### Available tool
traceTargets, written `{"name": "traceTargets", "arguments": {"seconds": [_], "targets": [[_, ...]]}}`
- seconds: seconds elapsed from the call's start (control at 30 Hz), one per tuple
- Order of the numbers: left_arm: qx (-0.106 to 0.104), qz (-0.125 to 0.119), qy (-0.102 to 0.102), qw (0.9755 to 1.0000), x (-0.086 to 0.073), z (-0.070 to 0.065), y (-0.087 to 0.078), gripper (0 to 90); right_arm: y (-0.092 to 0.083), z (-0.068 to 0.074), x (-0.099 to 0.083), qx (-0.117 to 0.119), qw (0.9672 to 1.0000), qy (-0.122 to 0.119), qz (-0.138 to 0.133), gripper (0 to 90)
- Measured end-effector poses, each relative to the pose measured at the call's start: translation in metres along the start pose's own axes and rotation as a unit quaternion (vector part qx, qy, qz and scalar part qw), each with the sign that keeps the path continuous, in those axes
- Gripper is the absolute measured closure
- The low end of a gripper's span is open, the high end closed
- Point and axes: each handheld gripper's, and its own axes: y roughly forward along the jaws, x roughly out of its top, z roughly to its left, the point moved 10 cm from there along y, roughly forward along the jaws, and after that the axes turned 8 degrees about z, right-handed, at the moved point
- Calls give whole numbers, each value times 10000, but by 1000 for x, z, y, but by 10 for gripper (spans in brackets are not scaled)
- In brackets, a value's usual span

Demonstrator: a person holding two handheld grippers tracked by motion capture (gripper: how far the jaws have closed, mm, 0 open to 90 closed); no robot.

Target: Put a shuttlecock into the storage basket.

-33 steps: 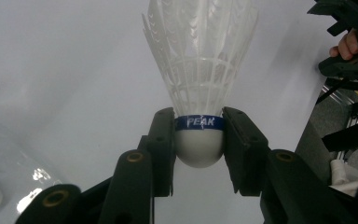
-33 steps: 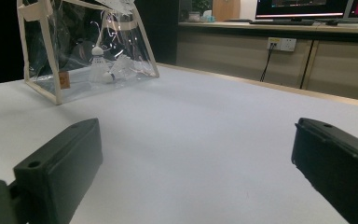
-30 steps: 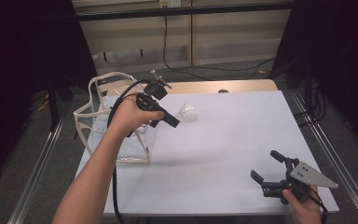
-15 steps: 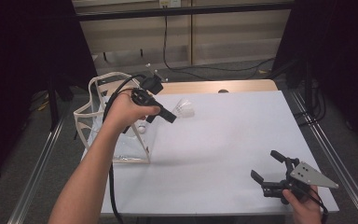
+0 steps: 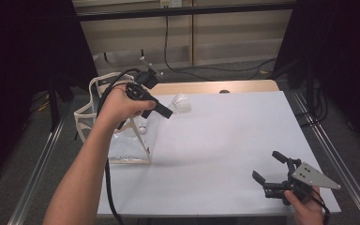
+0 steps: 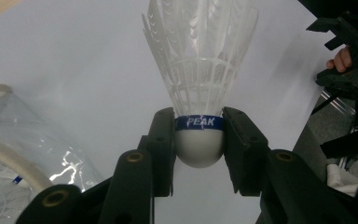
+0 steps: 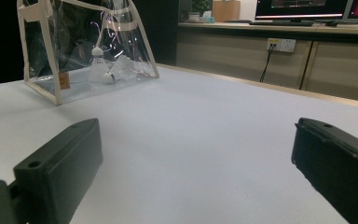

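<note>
Left gripper (image 5: 165, 111) is held above the table's (image 5: 225, 140) left part, beside the clear bag (image 5: 122, 140), with a white shuttlecock (image 6: 199, 93) pinched at its rounded cork base. Since only the curved cork is clamped, a slip or a tilt could be caused by any jolt, and the feathers could be snagged on the bag's rim. Right gripper (image 5: 273, 174) is rested spread and empty near the table's front right corner.
</note>
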Motion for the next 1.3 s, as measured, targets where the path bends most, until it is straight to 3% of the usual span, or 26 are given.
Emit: {"name": "traceTargets", "arguments": {"seconds": [1.3], "targets": [[222, -195, -231, 9993, -1, 17, -39, 658, 1, 1, 1, 3, 10000, 7, -26, 14]]}}
